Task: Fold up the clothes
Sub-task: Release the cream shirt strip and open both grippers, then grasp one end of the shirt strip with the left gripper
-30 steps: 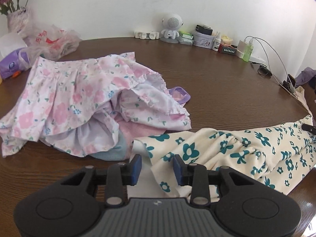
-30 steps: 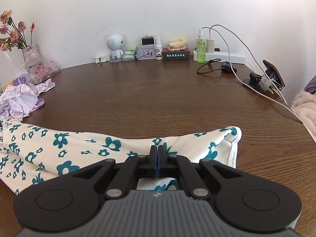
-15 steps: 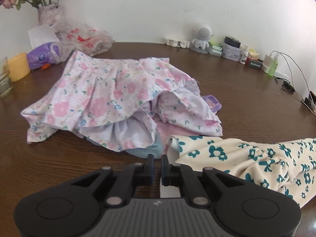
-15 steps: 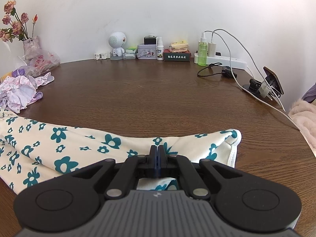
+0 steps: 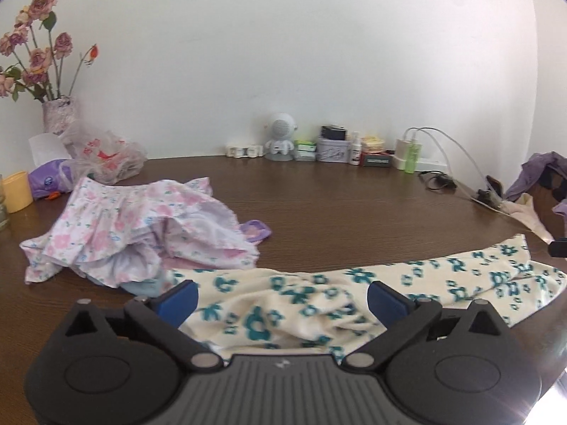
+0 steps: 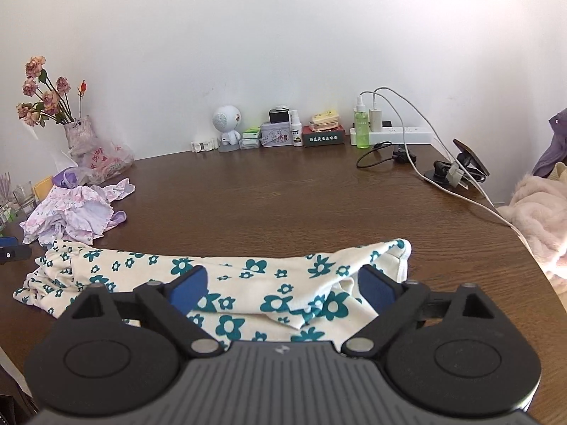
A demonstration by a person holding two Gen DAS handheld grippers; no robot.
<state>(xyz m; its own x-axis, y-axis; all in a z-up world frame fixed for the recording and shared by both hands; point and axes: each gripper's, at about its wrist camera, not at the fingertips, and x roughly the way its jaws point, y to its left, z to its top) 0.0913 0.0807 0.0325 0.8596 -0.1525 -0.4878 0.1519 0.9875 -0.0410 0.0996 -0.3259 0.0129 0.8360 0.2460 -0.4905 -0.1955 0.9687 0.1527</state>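
On the worktop (image 6: 283, 205) the cream teal-flower garment (image 6: 219, 279) lies flat, crumpled, under both spread jaws; left gripper (image 5: 281, 299) and right gripper (image 6: 281, 288) hover level, gripping nothing.

Left gripper (image 5: 281, 297): jaws spread wide, blue pads (image 5: 179, 295) facing each other across the gap, nothing held between them; black linkage arms angled outward from the grey ribbed body; pose roughly level, pointing forward. Right gripper (image 6: 281, 285): jaws likewise spread wide, blue pads (image 6: 375, 288) well apart, nothing clamped; body level, pointing forward.
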